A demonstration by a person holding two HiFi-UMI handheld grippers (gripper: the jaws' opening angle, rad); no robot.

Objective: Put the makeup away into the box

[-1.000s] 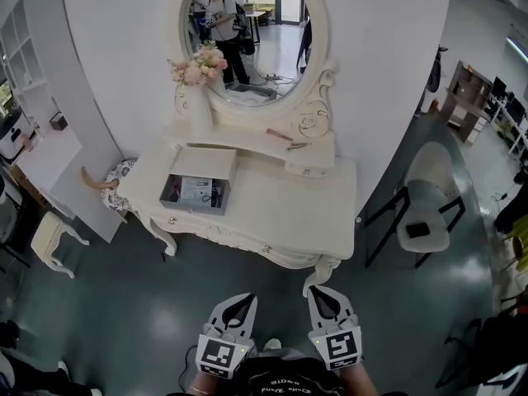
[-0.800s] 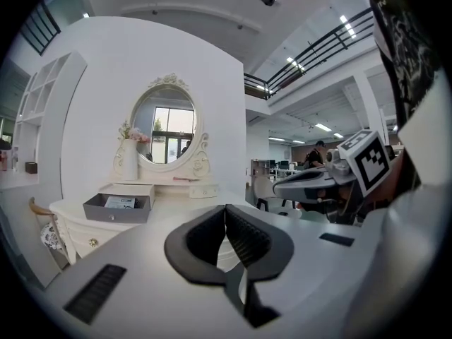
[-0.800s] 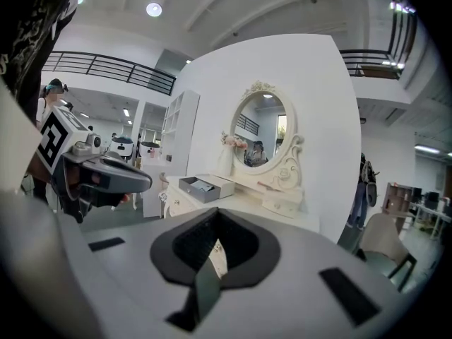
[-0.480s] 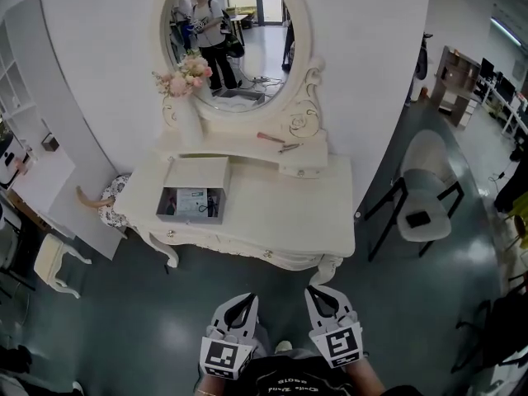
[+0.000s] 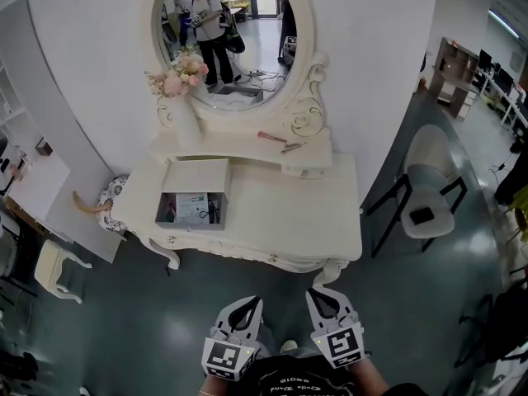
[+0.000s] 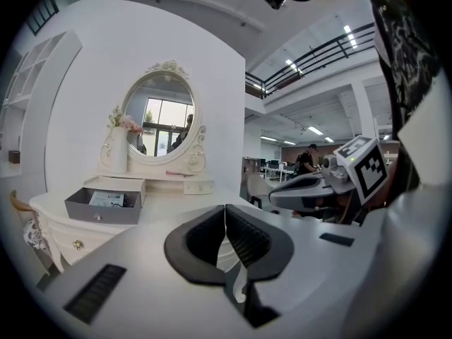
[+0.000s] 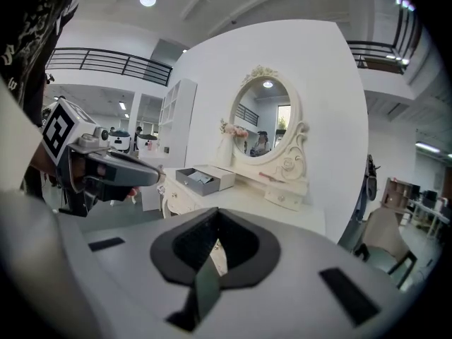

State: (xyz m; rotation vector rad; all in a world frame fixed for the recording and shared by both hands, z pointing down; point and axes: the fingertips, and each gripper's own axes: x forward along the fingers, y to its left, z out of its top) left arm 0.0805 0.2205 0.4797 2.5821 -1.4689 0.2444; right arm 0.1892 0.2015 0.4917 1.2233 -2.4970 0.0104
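Note:
A white dressing table (image 5: pixel 280 213) stands ahead across the floor. On its left part lies an open grey box (image 5: pixel 191 209) with items inside, its lid (image 5: pixel 196 174) behind it. Two slim makeup items, one pinkish (image 5: pixel 271 137) and one dark (image 5: pixel 294 147), lie on the raised shelf under the mirror. My left gripper (image 5: pixel 245 310) and right gripper (image 5: pixel 323 304) hang side by side at the bottom, well short of the table, both shut and empty. The left gripper view shows the box (image 6: pixel 106 203) far off; so does the right gripper view (image 7: pixel 201 179).
An oval mirror (image 5: pixel 235 40) tops the table, and a white vase of pink flowers (image 5: pixel 176 97) stands at its left. A white chair (image 5: pixel 425 200) is at the right and a patterned stool (image 5: pixel 109 203) at the table's left end. Dark floor separates me from the table.
The head view has shifted, so the table sits slightly lower and more centred. Both grippers drifted a little at the bottom edge and stay shut.

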